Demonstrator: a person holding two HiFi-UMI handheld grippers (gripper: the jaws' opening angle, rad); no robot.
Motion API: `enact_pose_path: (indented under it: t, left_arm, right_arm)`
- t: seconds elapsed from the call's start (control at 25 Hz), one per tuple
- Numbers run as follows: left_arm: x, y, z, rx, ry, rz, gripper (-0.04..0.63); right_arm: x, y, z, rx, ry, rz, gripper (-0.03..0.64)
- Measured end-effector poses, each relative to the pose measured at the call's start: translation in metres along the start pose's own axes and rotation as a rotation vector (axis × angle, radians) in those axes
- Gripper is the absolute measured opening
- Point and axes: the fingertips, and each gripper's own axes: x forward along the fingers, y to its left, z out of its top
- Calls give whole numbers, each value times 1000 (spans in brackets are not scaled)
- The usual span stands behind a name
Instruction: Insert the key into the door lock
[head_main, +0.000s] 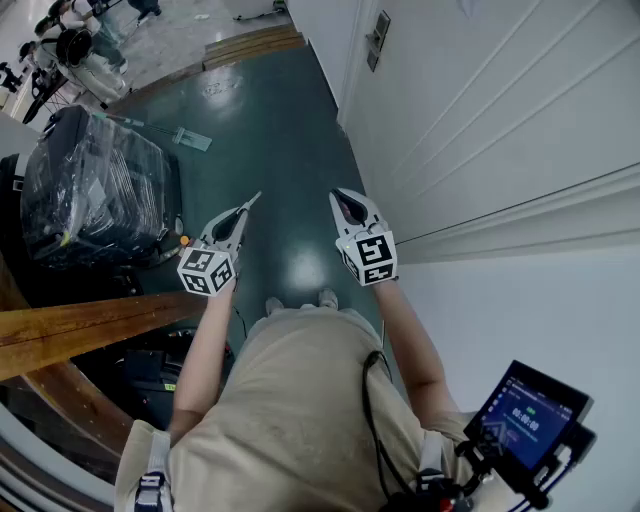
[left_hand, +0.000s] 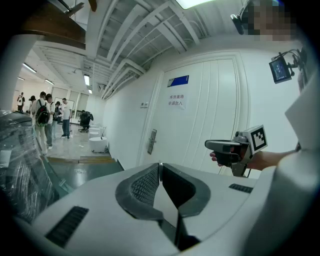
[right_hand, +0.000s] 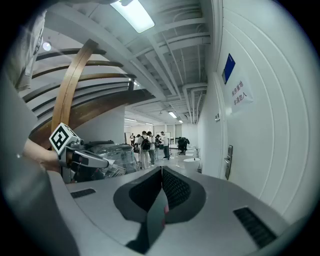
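The white door runs along my right, and its metal lock plate sits well ahead of both grippers. The lock plate also shows in the left gripper view, and in the right gripper view the lock plate is far ahead on the right. My left gripper is shut, and a thin pale blade, the key, sticks out past its tips. Seen edge-on in the left gripper view, it is only a sliver between the closed jaws of the left gripper. My right gripper hovers beside it, shut and empty.
A dark bulky object wrapped in plastic film stands at the left, with curved wooden beams near me. A flat mop lies on the green floor. Several people stand far down the hall. A small screen hangs at my right hip.
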Motion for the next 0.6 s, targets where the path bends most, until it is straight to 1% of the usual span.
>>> enact_pose_path:
  t: [0.32,0.48,0.6]
  left_arm:
    - [-7,-2,-10,-21,-7,26,32]
    - [-10,-4,-17,-25,-11,40,32]
    - [-12,-6,-21,-44,-19,48,32]
  right_arm:
    - [-5,1,-8,4,-4,7,16]
    - [-10,1,-10,85,-37,25,18]
    - [-14,3,-9,103,-54,47,18]
